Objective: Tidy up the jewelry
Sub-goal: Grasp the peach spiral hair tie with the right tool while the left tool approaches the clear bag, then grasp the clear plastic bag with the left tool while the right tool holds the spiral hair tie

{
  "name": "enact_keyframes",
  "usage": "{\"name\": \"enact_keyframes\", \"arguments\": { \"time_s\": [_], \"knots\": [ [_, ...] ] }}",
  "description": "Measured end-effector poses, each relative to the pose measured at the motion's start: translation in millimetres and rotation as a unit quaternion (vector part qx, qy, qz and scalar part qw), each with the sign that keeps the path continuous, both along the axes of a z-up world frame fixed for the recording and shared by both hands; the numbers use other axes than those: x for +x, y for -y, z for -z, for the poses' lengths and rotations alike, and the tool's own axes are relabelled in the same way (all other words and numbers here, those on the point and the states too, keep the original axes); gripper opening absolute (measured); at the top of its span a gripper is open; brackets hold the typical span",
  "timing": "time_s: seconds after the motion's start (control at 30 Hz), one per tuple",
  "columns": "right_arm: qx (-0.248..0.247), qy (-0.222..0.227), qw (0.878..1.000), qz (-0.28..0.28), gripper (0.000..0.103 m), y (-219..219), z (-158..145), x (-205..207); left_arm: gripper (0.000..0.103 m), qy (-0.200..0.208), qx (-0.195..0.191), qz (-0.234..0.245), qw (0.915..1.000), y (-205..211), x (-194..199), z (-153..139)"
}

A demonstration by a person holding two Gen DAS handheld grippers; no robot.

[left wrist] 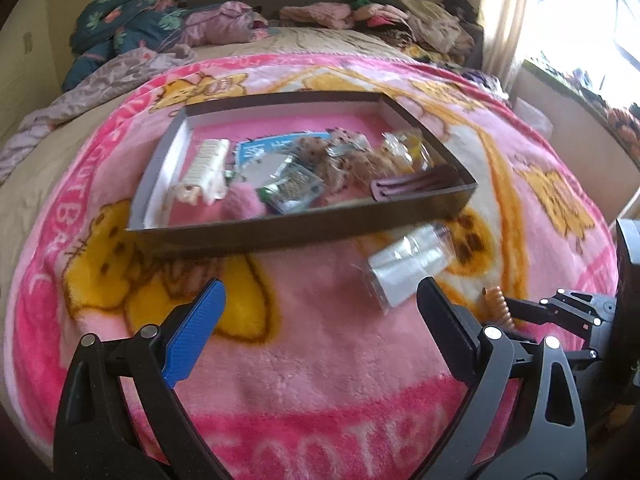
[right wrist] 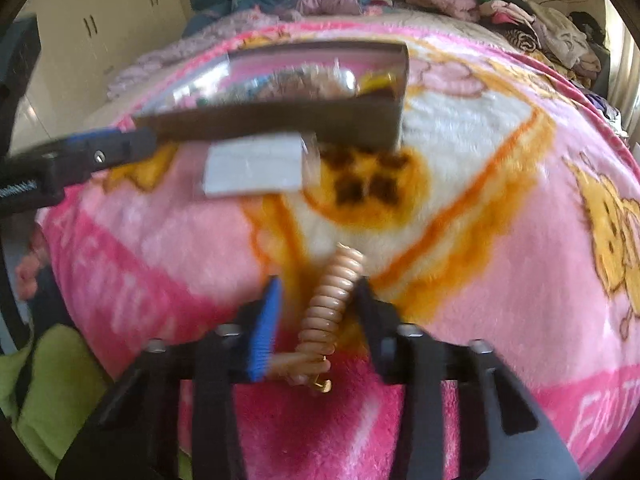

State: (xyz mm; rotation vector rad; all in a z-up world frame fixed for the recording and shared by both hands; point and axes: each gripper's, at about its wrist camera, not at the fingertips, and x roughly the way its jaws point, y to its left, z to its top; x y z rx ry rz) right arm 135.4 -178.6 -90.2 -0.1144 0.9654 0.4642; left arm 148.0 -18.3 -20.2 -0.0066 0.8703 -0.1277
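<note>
A dark shallow box (left wrist: 248, 236) sits on the pink blanket and holds several jewelry packets, a white comb-like clip (left wrist: 206, 168) and a mauve pouch (left wrist: 404, 188). It also shows in the right wrist view (right wrist: 280, 120). A clear plastic bag (left wrist: 408, 268) lies just in front of the box, also in the right wrist view (right wrist: 252, 168). My left gripper (left wrist: 320, 304) is open and empty above the blanket, near the bag. My right gripper (right wrist: 318, 292) is closed on a peach beaded bracelet (right wrist: 332, 292) with a gold clasp; the bracelet shows in the left wrist view (left wrist: 498, 304).
The pink cartoon blanket (left wrist: 320, 380) covers a bed. Piled clothes and bedding (left wrist: 160, 28) lie along the far side. A curtain and bright window (left wrist: 560, 20) are at the right. A wardrobe (right wrist: 88, 28) stands at the left. Green cloth (right wrist: 60, 380) is at the near left.
</note>
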Motion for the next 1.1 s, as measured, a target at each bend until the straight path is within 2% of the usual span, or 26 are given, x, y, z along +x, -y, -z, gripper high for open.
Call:
{"name": "enact_keyframes", "arguments": {
  "time_s": [0.2,0.37,0.43,0.57,0.6,0.67,0.7,0.77,0.9,1.0,1.03,1.1],
  "knots": [
    [0.023,0.006,1.0,0.0,0.017,16,-4,-2,0.088,-0.013,0.037,0.052,0.9979,28,15,14],
    [0.036,0.011,0.999,0.008,0.017,28,-7,1,0.088,-0.014,0.065,0.123,0.9902,58,26,27],
    [0.04,0.012,0.999,0.012,0.017,32,-9,5,0.088,-0.012,0.086,0.142,0.986,68,30,32],
    [0.048,0.014,0.998,0.026,0.017,42,-12,13,0.086,-0.025,0.097,0.158,0.9823,76,42,44],
    [0.05,0.015,0.998,0.027,0.017,43,-14,14,0.084,-0.029,0.097,0.157,0.9824,76,45,46],
    [0.051,0.019,0.998,0.03,0.017,46,-16,16,0.064,-0.043,0.081,0.155,0.9836,74,49,50],
    [0.053,0.021,0.998,0.031,0.017,47,-18,18,0.063,-0.044,0.076,0.153,0.9843,74,48,50],
    [0.054,0.025,0.998,0.033,0.017,48,-21,20,0.051,-0.041,0.077,0.152,0.9845,73,45,47],
    [0.056,0.032,0.997,0.033,0.017,46,-27,24,0.045,-0.034,0.053,0.148,0.987,68,38,38],
    [0.057,0.04,0.997,0.03,0.017,43,-33,26,0.029,-0.029,0.036,0.147,0.988,65,29,31],
    [0.058,0.042,0.997,0.03,0.017,42,-35,27,0.018,-0.027,0.028,0.144,0.9888,62,26,28],
    [0.059,0.047,0.997,0.027,0.017,38,-40,28,0.017,-0.03,0.004,0.141,0.9895,54,23,22]
  ]
}}
